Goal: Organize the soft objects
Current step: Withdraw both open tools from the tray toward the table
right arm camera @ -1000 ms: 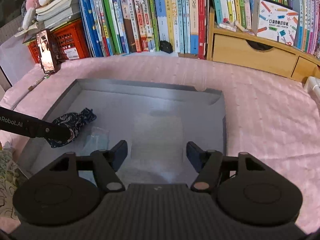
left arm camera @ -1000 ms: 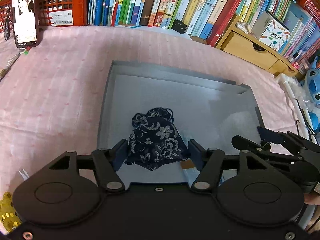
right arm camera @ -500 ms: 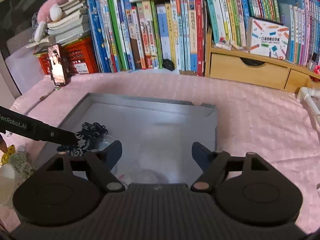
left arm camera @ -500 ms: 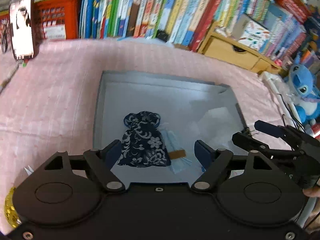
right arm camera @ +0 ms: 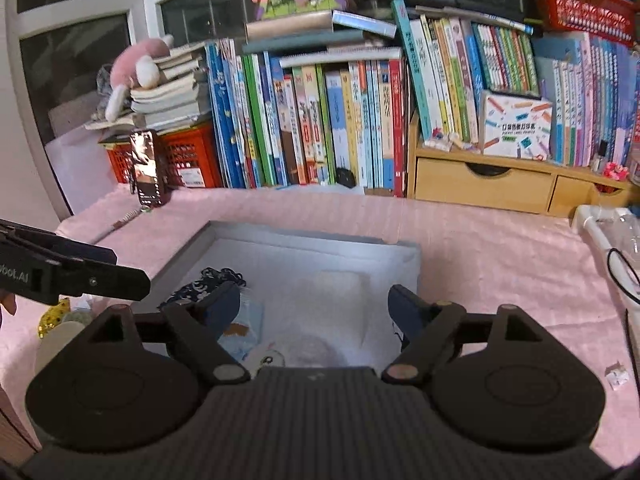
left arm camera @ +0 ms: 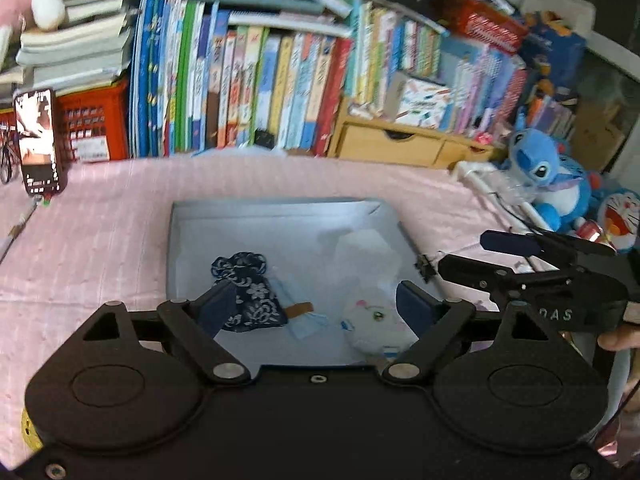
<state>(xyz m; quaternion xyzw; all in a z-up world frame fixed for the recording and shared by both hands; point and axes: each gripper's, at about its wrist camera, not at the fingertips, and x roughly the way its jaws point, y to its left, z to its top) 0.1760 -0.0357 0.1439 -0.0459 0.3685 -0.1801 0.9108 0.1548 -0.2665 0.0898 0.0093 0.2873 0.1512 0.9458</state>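
A grey tray [left arm camera: 280, 212] lies on the pink cloth; it also shows in the right wrist view [right arm camera: 320, 244]. In it lie a dark blue floral pouch [left arm camera: 250, 294], a light blue packet [left arm camera: 304, 316] and a white plush toy [left arm camera: 374, 322]. The pouch [right arm camera: 200, 286] and packet [right arm camera: 244, 326] show in the right wrist view too. My left gripper [left arm camera: 316, 304] is open and empty, raised above the tray's near edge. My right gripper [right arm camera: 316, 306] is open and empty above the tray's near side; it shows from the side in the left wrist view [left arm camera: 472, 256].
Books [left arm camera: 260, 92] and a wooden drawer unit [left arm camera: 392, 144] line the back. A phone [left arm camera: 38, 140] leans on a red crate [left arm camera: 92, 124]. Blue plush toys [left arm camera: 548, 176] sit at the right. A gold sequined item [right arm camera: 52, 316] lies left of the tray.
Both grippers have lifted up and back from the tray. The left gripper has drawn away from the pouch, which stays in the tray. The white plush toy has come into view.
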